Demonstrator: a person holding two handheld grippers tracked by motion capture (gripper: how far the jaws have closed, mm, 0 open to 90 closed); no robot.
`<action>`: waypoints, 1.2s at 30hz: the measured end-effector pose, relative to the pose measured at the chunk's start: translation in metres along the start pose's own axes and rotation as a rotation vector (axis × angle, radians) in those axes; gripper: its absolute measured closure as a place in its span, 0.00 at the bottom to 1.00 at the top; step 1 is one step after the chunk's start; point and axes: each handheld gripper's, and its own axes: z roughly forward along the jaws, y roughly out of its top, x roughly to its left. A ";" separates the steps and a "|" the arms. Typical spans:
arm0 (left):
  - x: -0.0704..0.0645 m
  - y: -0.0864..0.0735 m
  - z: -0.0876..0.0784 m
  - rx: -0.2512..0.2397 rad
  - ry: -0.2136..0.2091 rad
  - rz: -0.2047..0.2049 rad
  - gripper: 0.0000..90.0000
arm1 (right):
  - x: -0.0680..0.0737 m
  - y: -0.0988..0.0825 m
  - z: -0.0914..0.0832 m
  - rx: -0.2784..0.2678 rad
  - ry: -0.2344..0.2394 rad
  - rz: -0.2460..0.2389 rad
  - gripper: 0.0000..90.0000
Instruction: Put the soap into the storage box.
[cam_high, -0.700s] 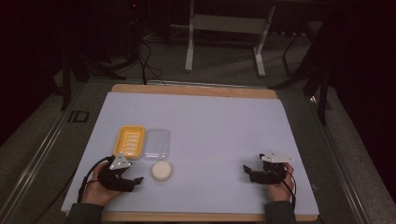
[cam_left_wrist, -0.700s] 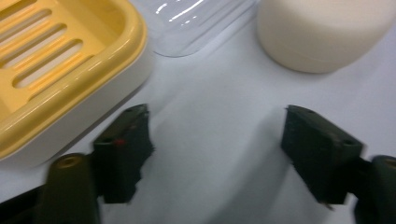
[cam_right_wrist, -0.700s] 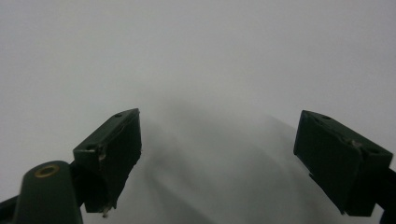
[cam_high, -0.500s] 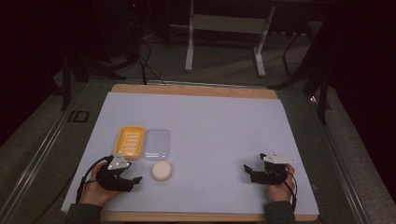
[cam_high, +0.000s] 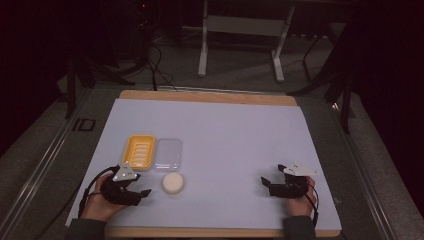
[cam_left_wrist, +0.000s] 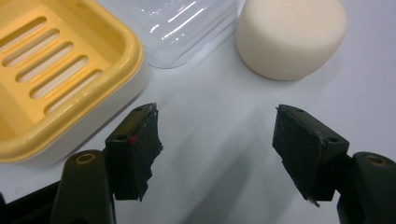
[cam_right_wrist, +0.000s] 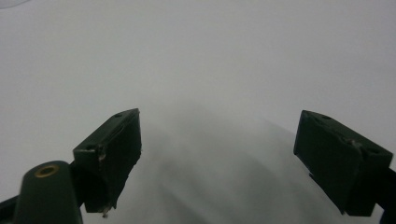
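The left claw (cam_high: 134, 192) rests near the front edge of the white-covered desk (cam_high: 240, 135), its 2 jaws apart with only bare surface between them; the round cream soap (cam_high: 173, 182) lies just beyond it, untouched, near the yellow soap dish (cam_high: 138, 152) and the clear plastic lid (cam_high: 167, 154) that sit side by side. The right claw (cam_high: 274, 186), well apart on the other side of the desk, has its 2 jaws spread wide over the bare surface, gripping nothing.
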 end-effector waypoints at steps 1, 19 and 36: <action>0.000 0.001 -0.001 -0.002 -0.003 0.002 0.36 | 0.000 0.000 0.000 -0.003 0.002 0.000 0.17; -0.003 0.010 0.000 0.031 -0.052 0.047 0.35 | 0.000 0.000 -0.001 -0.009 0.002 -0.001 0.17; -0.003 0.029 -0.002 0.055 -0.076 0.096 0.34 | 0.000 0.000 0.000 -0.004 0.002 -0.006 0.17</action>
